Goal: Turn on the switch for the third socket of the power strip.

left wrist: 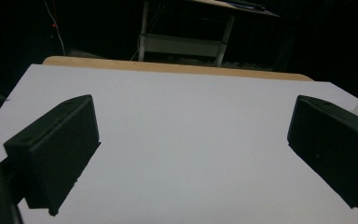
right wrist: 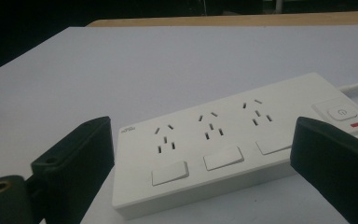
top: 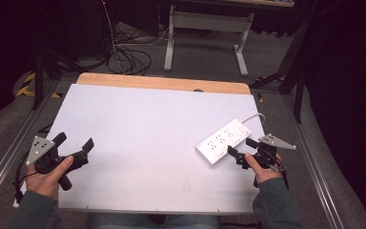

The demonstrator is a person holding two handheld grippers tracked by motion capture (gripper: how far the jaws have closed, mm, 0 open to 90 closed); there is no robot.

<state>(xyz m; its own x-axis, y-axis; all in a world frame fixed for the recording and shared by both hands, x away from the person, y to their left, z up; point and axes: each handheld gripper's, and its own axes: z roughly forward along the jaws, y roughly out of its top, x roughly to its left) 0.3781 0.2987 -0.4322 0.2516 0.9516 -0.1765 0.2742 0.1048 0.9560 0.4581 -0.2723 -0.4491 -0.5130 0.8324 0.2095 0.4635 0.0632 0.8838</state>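
Two grippers are held spread: the right gripper (top: 240,153) is aimed at the white plastic power strip (top: 223,140), lying near the white table's (top: 138,143) right edge, presumably for grasping; the left gripper (top: 74,143) waits well apart.

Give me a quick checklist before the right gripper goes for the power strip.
1. Right gripper open: ok, fingers spread wide.
2. Power strip lies flat on the white board: ok.
3. Strip lined up between the right fingers: ok, its near end sits ahead of them.
4. Fingers touching the strip: not yet.
5. Left gripper clear of the strip: ok, open over bare board.
6. Cable free to follow: cannot tell.
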